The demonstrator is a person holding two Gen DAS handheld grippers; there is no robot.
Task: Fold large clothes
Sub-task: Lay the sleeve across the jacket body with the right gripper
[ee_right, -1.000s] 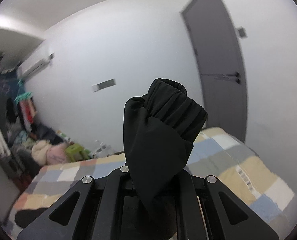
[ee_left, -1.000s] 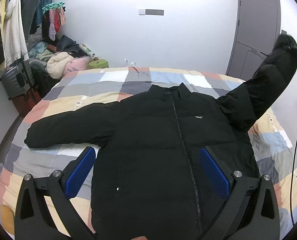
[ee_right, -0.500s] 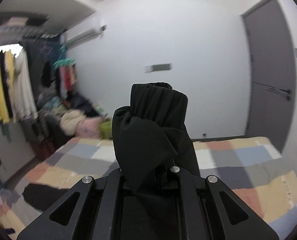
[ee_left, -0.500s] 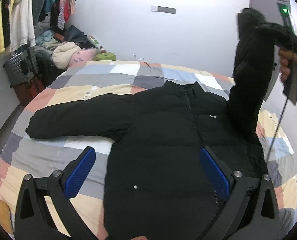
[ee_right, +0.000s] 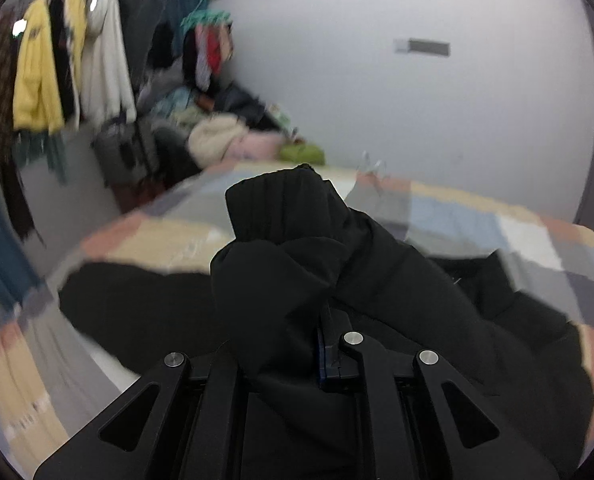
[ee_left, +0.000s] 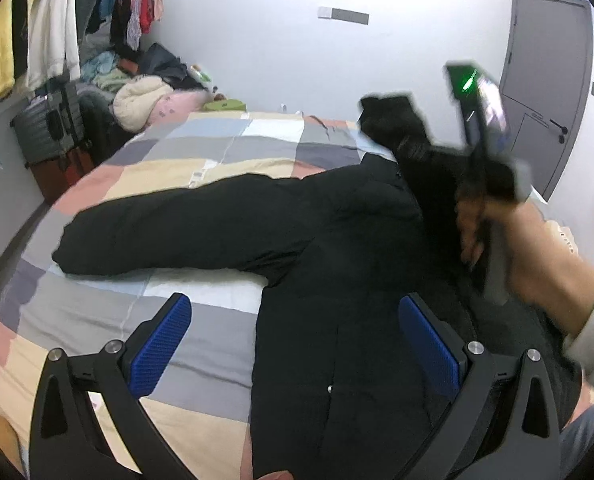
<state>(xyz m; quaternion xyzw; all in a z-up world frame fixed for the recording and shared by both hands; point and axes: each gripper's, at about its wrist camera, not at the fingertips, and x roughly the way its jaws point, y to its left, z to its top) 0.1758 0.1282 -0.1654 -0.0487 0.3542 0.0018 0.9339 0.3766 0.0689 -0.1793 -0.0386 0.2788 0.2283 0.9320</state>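
Folding has only begun: our right gripper pinches one sleeve over the black jacket on the bed, though blurry. Our left gripper hangs open. Other sleeve waits.

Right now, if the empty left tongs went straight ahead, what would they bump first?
Probably the black puffy jacket lying on the patchwork bed. The open left tongs point at its body near the armpit, though depth is hard to judge.
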